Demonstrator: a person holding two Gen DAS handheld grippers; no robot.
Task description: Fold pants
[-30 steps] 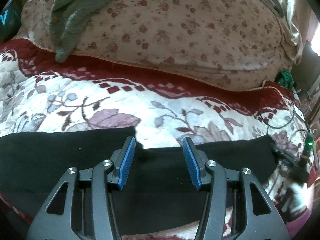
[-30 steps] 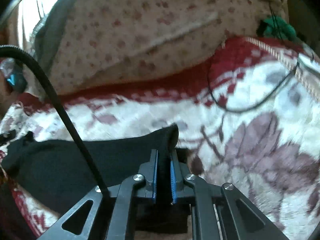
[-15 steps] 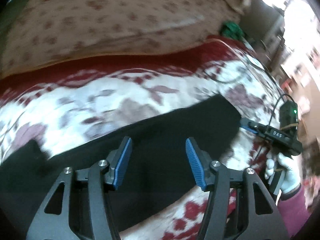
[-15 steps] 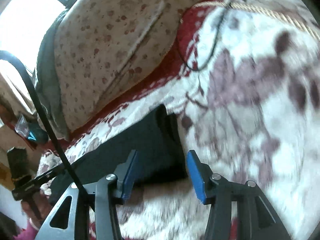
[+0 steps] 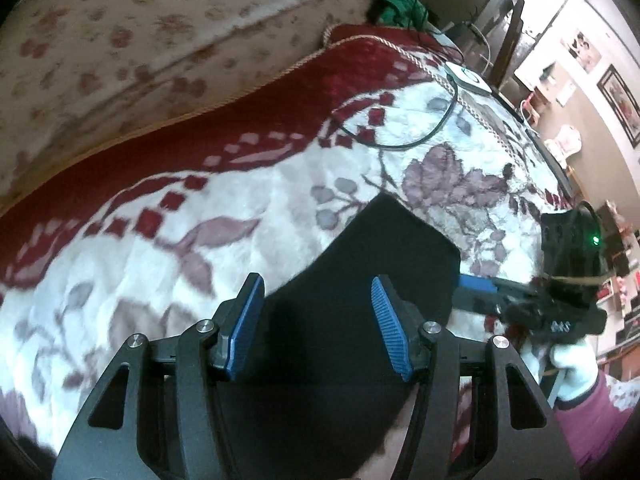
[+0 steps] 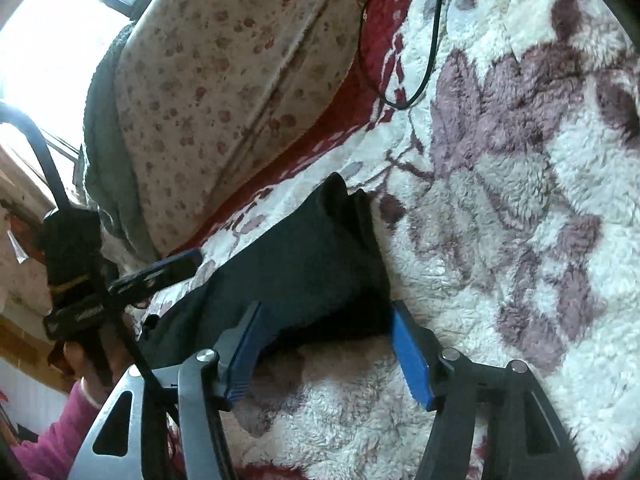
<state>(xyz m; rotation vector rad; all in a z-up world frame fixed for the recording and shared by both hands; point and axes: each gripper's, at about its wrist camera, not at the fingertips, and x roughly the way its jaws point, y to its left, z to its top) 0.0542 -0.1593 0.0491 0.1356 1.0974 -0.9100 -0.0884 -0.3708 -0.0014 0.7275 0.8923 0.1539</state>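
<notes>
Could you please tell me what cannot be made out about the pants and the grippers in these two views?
- Left wrist view: the near part of the black pants is hidden by the left gripper, its jaws apart, and cut by the bottom edge.
- Right wrist view: the pants' far end is covered by the black cable; the number of folded layers stays dark.
- Right gripper: jaws opening; pad contact with the cloth unclear.

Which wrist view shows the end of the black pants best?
The right wrist view: the black pants show their rumpled end and edges against the fleece blanket. The left wrist view shows only a flat dark corner, mostly shadowed, partly behind the fingers.
</notes>
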